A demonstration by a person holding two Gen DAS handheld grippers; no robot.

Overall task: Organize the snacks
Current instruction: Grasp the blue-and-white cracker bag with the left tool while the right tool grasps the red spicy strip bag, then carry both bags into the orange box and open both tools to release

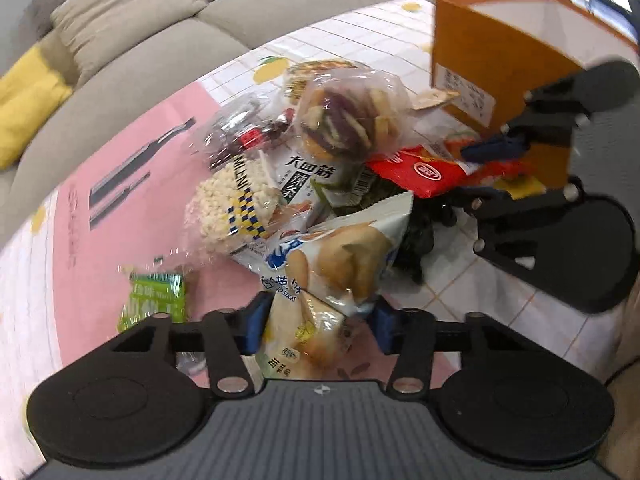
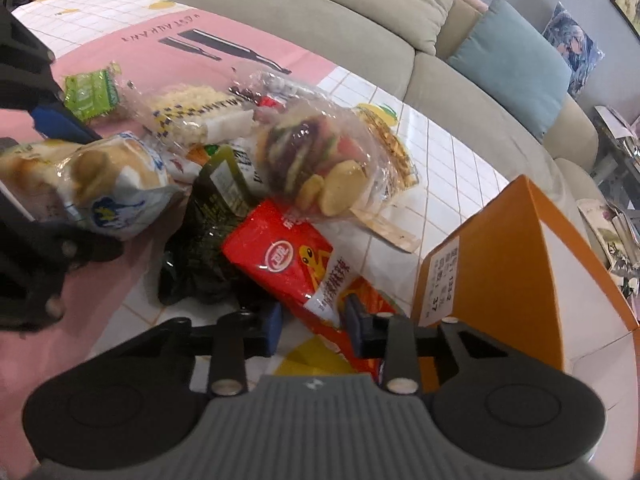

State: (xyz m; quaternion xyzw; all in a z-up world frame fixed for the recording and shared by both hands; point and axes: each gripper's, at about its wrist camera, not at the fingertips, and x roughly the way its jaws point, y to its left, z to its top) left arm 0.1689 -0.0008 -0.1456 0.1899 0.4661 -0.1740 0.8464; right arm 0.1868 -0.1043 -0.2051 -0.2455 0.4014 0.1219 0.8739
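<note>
A heap of snack bags lies on the pink and white tablecloth. My left gripper is shut on the white-and-blue potato stick bag, with both blue pads pressed into its sides. That bag also shows in the right wrist view, held by the left gripper. My right gripper straddles the near end of the red snack bag. Its right pad touches the bag. A strip of cloth shows between the other pad and the bag. The right gripper sits over the red bag.
An open orange box stands right of the heap. A clear bag of vegetable chips, a puffed rice pack, a dark seaweed bag and a green packet lie around. A beige sofa borders the table.
</note>
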